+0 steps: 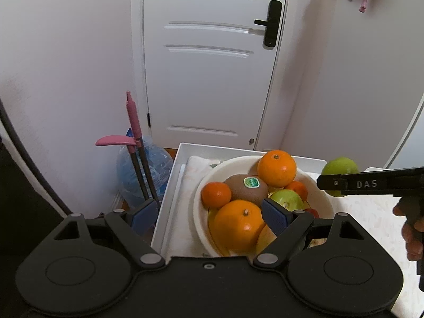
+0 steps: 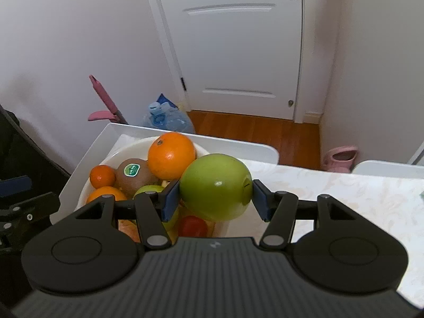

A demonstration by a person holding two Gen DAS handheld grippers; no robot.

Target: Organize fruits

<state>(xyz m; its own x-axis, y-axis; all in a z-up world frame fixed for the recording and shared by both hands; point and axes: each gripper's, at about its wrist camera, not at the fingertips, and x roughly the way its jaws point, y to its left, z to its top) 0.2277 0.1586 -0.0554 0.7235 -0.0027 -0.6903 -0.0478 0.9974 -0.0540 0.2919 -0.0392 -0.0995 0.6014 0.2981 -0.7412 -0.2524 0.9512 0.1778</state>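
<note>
White panelled door [image 1: 209, 61] and pale walls behind; wooden floor [image 2: 254, 129] below; marbled tabletop [image 2: 344, 193] in front, carrying a white tray [image 2: 233, 143] at its far left edge. Inside the tray, a cream bowl [image 1: 198, 206] heaped with oranges, a stickered kiwi [image 1: 246, 188], a mandarin [image 1: 216, 193] and a green apple. Left gripper [image 1: 209, 216] level and low over the bowl's near rim, blue pads [image 1: 274, 217] spread wide, clasping nothing, one pad beside the front orange [image 1: 238, 225]. Right gripper [image 2: 216, 198] held out horizontally above the bowl's right edge, pads clamped on a second green apple [image 2: 216, 185], lifted off the pile.
</note>
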